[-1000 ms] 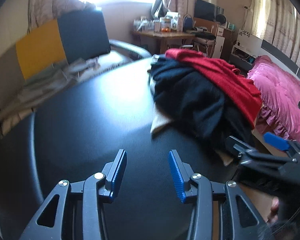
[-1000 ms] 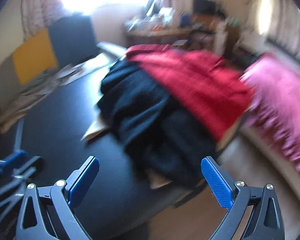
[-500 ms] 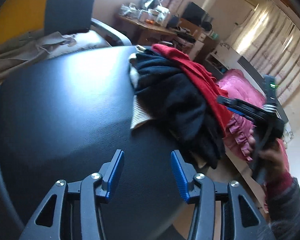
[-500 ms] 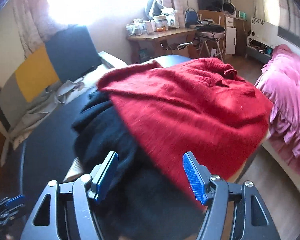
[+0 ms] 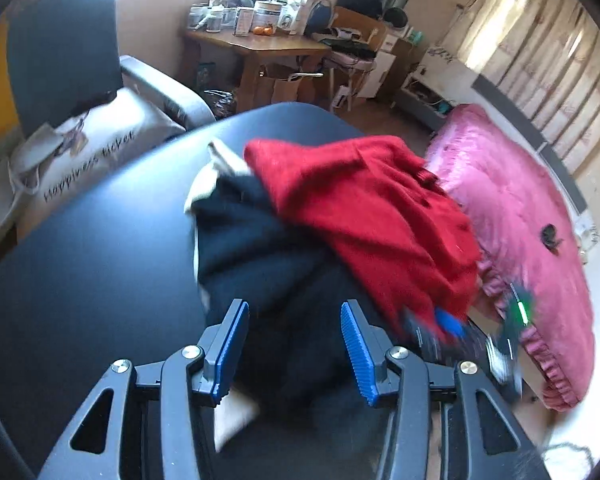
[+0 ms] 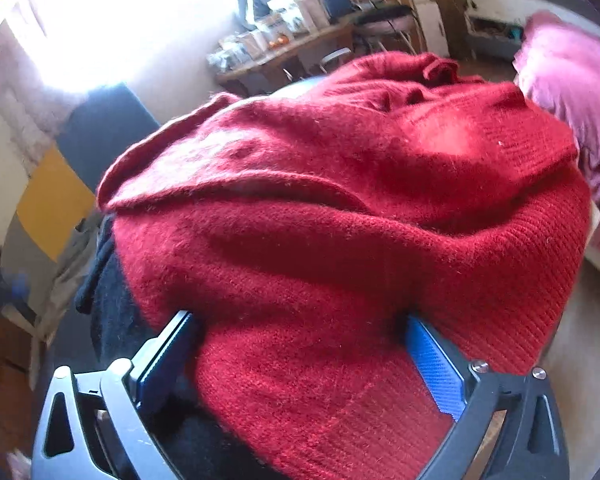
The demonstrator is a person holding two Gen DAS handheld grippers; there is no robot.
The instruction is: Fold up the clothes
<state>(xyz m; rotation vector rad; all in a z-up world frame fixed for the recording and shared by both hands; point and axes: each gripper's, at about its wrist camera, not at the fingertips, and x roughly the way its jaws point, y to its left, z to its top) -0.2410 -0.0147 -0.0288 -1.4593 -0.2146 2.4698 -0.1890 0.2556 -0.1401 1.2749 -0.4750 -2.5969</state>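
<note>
Ahead of my left fingers the black table fills most of the view, and past its far edge on the right lies the pink bed. On the table, straight ahead of both pairs of fingers, sits the pile of clothes: the red sweater lies on top and drapes toward the bed side, the black garment lies under it on the side nearer my left fingers, and a pale garment pokes out at the pile's far left edge. My right gripper is pushed into the near edge of the sweater; its fingers are spread wide, with red knit bulging between them and over their tips, but I see no pinch on the cloth. My left gripper hangs just above the near edge of the black garment, its fingers spread apart with nothing between them but dark cloth below. From the left wrist view I can see the right gripper off to the right of my left fingers, blurred, at the sweater's hanging hem. Far beyond the pile stands a cluttered wooden desk, and to the far left of my left fingers a printed tote bag rests on a grey chair.
</note>
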